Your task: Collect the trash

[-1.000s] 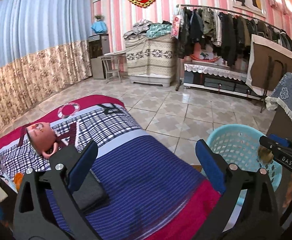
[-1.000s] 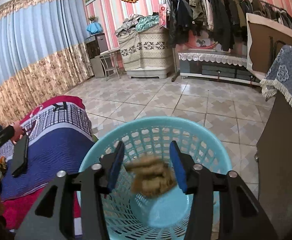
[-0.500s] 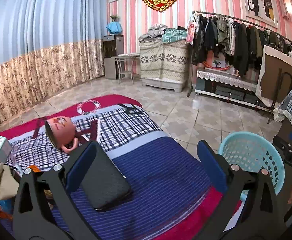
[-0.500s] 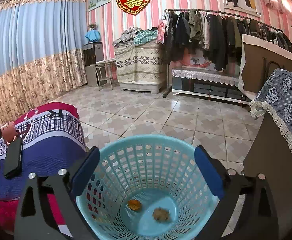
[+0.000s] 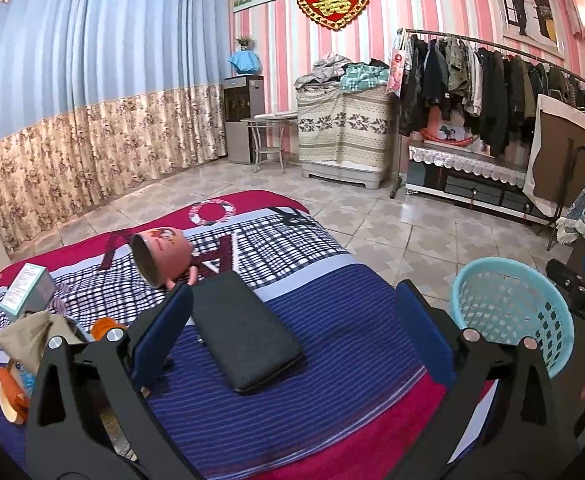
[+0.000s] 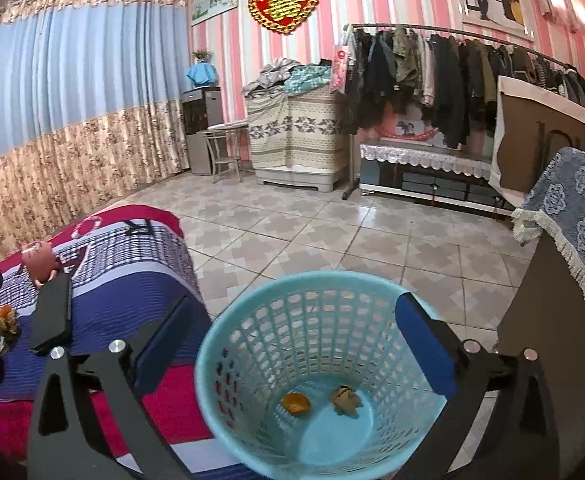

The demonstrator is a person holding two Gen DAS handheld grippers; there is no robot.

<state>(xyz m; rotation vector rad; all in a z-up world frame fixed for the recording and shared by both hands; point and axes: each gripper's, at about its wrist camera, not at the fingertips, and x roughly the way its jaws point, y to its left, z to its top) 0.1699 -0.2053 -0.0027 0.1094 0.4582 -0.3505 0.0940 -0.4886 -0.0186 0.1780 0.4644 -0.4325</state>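
Between the right gripper's point(image 6: 292, 338) blue pads, whose jaws are opening with nothing held, sits a turquoise laundry-style basket point(image 6: 252, 300); an orange peel point(image 6: 295, 403) and a brown crumpled scrap point(image 6: 345, 400) lie on its bottom. At the bottom of the left wrist view, the left gripper point(image 5: 292, 320) is spread wide and empty over a striped blanket point(image 5: 332, 300). A black wallet point(image 5: 244, 332) lies between its pads, a pink mug point(image 5: 162, 254) beyond, and more scraps point(image 5: 28, 336) at lower left.
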